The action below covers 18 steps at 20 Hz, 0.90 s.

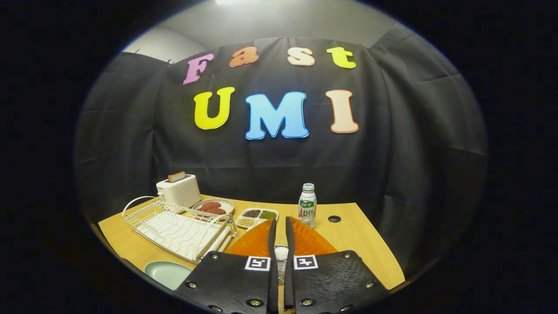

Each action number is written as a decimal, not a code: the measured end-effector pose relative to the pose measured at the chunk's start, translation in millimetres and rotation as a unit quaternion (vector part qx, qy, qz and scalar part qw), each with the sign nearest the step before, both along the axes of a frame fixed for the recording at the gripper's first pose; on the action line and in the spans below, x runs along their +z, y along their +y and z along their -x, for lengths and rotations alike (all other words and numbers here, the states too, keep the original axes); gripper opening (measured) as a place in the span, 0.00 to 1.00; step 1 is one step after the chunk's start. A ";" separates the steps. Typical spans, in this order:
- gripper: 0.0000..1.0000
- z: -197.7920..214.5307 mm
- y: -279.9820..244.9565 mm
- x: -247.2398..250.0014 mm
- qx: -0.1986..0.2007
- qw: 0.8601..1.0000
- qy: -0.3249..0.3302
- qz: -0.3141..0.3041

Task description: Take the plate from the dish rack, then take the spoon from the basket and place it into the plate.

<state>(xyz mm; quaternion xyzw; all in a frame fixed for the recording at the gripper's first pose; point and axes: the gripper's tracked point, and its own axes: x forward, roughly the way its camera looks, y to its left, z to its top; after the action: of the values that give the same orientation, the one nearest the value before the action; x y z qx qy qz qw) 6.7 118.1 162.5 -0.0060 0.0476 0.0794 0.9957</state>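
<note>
Wooden table (370, 257) is seen spreading under and ahead of the gripper (281, 224). White wire dish rack (178, 229) is set ahead-left of the fingers, no plate seen standing in it. Pale green plate (168, 274) is laid flat on the table just left of the gripper body, near the rack's closer corner. An orange ribbed thing (309, 242), prob. the basket, is seen directly under and both sides of the fingers. Fingers are drawn nearly together, narrow gap only; a small white rounded item w/ a perforated metal part (281, 257) is seen low in that gap, poss. the spoon, but grip on it can't be told. White toaster (178, 189) w/ bread in the slot is placed beyond the rack, far left. Round plate w/ reddish pieces (213, 206) is set right beside it. Divided tray of beans/grains (257, 216) sits just ahead-left of the tips. Small white bottle (307, 205) is stood upright just ahead-right of the tips.
</note>
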 end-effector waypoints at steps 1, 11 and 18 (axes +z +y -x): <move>0.05 3.3 3.0 4.2 0.001 1.000 0.001 0.001; 0.05 45.5 41.9 24.2 0.009 1.000 0.020 -0.003; 0.05 78.9 90.7 -12.0 0.046 0.996 0.071 -0.001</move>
<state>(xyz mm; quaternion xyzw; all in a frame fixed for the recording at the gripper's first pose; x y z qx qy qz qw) -72.2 208.8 150.5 -0.0013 0.1180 0.1254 0.9851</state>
